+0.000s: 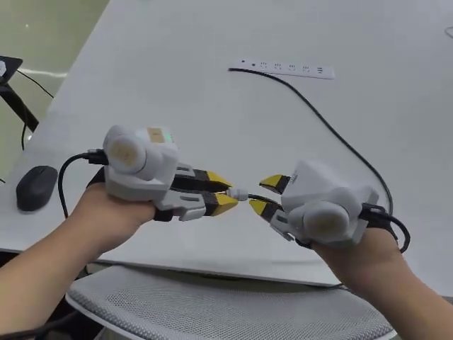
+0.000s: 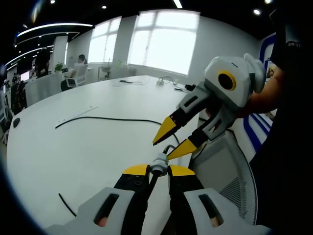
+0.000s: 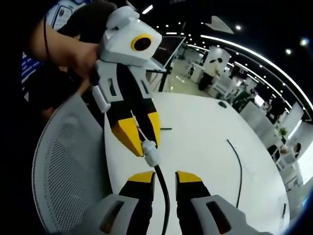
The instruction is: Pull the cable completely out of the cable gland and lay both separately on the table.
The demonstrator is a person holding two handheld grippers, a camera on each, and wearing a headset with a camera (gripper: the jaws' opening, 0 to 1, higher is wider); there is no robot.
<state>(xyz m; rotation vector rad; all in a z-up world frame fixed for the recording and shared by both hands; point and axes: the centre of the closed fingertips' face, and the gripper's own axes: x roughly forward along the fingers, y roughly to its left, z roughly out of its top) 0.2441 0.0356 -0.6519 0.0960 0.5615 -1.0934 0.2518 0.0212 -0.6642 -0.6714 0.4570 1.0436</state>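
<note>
Two tools meet tip to tip over the near edge of the desk (image 1: 212, 92), and the way they face each other fits a straight pull. The left tool (image 1: 228, 193) is clenched on the white cable gland (image 1: 238, 193). In the left gripper view the gland sits pinched between the two yellow tips, with its free end pointing at the other tool. Held like this, the gland is anchored while the cable is drawn away along its axis, which should keep the cable from binding in the gland.

The black cable (image 3: 164, 196) leaves the gland and runs straight down the gap between the jaws of the right tool (image 1: 260, 195), and it passes out of sight toward that tool's body. Those jaws are parted. The right gripper view shows bare space on both sides of the cable, and the left gripper view shows the two yellow tips well apart. The right tool therefore brackets the cable without gripping it. I judge that it is lined up to close on the cable just beside the gland.

Gland and cable are joined and held in the air, with neither lying on the desk. The pull looks not yet begun, or at most barely begun, and both lay-downs remain to be done. A white power strip (image 1: 283, 69) lies farther back on the desk, well apart from the work. A mesh chair seat (image 1: 212, 304) sits below the hands.
</note>
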